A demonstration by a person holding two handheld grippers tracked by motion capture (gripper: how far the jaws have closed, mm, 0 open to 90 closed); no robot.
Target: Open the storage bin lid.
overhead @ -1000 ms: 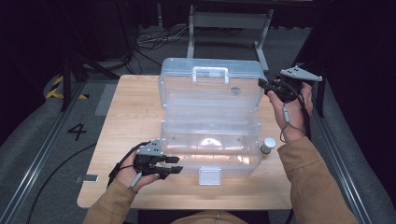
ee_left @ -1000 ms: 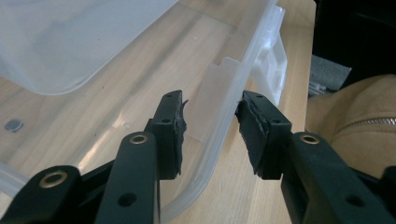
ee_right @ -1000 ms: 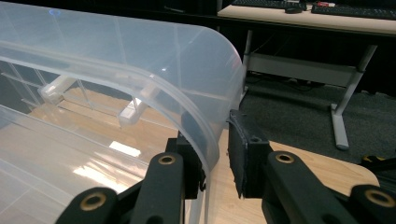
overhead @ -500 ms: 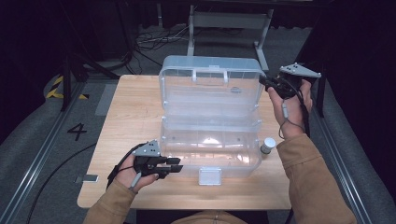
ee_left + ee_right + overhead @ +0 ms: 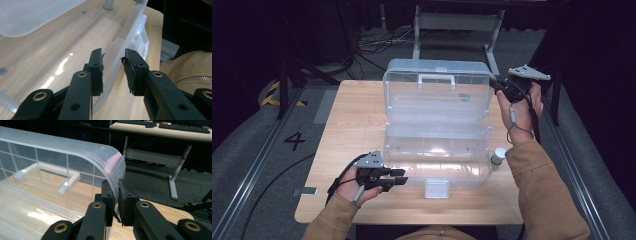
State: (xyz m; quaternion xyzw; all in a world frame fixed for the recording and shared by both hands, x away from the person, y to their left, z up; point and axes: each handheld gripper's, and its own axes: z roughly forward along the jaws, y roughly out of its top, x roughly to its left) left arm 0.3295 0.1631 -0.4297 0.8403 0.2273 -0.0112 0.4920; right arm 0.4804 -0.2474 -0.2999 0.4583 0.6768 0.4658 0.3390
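A clear plastic box (image 5: 437, 150) stands on the wooden table with its lid (image 5: 437, 95) swung up, nearly upright, white handle (image 5: 436, 80) facing me. My right gripper (image 5: 498, 89) is shut on the lid's right edge (image 5: 113, 182), the rim pinched between its jaws (image 5: 116, 202). At the box's front left corner my left gripper (image 5: 401, 180) is open. Its two jaws (image 5: 112, 67) stand on either side of the front wall (image 5: 117, 52), one inside and one outside, apart from it.
A small bottle with a white cap (image 5: 498, 156) stands on the table (image 5: 352, 125) just right of the box (image 5: 108, 4). The box's latch (image 5: 436, 188) hangs at the front. A desk frame (image 5: 457, 30) stands beyond the table.
My right gripper has risen slightly and shifted left with the lid edge in it. The left gripper has hardly moved.
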